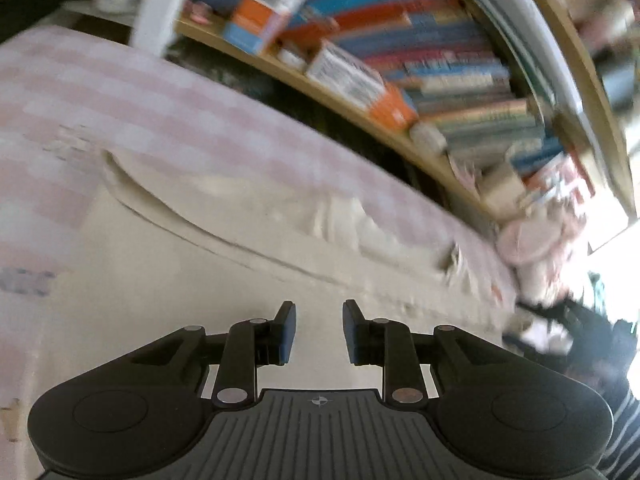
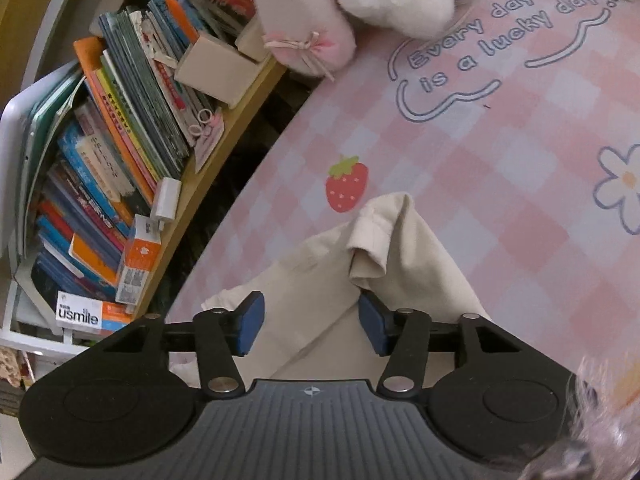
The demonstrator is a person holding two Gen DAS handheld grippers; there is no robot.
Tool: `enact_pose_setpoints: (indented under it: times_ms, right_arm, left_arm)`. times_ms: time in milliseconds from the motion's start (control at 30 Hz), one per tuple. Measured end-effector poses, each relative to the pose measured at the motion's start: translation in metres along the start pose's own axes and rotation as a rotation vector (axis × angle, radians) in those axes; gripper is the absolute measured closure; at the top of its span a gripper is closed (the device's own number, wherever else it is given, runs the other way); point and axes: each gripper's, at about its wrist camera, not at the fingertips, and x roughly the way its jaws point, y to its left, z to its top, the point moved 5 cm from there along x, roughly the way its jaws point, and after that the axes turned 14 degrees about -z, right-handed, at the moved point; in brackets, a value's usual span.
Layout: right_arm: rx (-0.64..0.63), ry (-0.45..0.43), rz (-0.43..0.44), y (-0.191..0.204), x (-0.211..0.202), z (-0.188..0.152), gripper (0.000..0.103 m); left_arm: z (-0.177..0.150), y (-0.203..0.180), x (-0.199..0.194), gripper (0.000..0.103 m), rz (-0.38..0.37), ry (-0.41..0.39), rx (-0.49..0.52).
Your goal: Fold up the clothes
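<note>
My right gripper (image 2: 311,328) stands open over the cream garment (image 2: 320,280), nothing pinched, its cuff (image 2: 372,236) bunched just ahead. My left gripper (image 1: 319,332) is narrowly open, empty, above the same cloth lying on the pink cover (image 2: 500,184). I judge both are free to regrip for another fold.

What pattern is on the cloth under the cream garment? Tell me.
Pink-and-white check on the cloth, printed with a strawberry, flower and lettering; clearest in the right wrist view.

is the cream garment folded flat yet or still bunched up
Still bunched at this end. In the right wrist view the cream garment has a cuffed end humped up in loose folds on the pink checked cloth; the left view is too blurred to judge.
</note>
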Motion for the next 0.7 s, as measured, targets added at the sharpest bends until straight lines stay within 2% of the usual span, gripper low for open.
enact_pose_setpoints:
  times_ms: [167, 233, 267, 333, 400, 467, 600, 700]
  right_arm:
    - [0.029, -0.026, 0.047, 0.022, 0.017, 0.021, 0.05]
    - [0.028, -0.125, 0.139, 0.039, 0.013, 0.04, 0.053]
    - [-0.002, -0.176, 0.152, 0.047, 0.008, 0.047, 0.053]
    - [-0.148, -0.23, 0.078, 0.061, -0.002, 0.052, 0.052]
    - [-0.371, -0.272, 0.006, 0.073, -0.014, 0.035, 0.052]
    - [-0.602, -0.31, -0.048, 0.076, -0.025, 0.0, 0.052]
    - [-0.977, -0.338, -0.15, 0.07, -0.019, -0.075, 0.052]
    - [-1.19, -0.398, -0.217, 0.07, -0.011, -0.115, 0.052]
  left_arm:
    - [-0.014, -0.012, 0.02, 0.078, 0.018, 0.065, 0.012]
    - [-0.017, -0.02, 0.022, 0.078, 0.049, 0.083, 0.061]
    - [-0.017, -0.025, 0.026, 0.078, 0.07, 0.094, 0.097]
    - [-0.016, -0.035, 0.033, 0.078, 0.114, 0.114, 0.174]
    - [-0.014, -0.044, 0.041, 0.078, 0.167, 0.126, 0.263]
    - [-0.015, -0.051, 0.049, 0.078, 0.213, 0.13, 0.334]
    - [-0.021, -0.063, 0.058, 0.076, 0.294, 0.149, 0.46]
    - [-0.033, -0.071, 0.058, 0.076, 0.324, 0.17, 0.55]
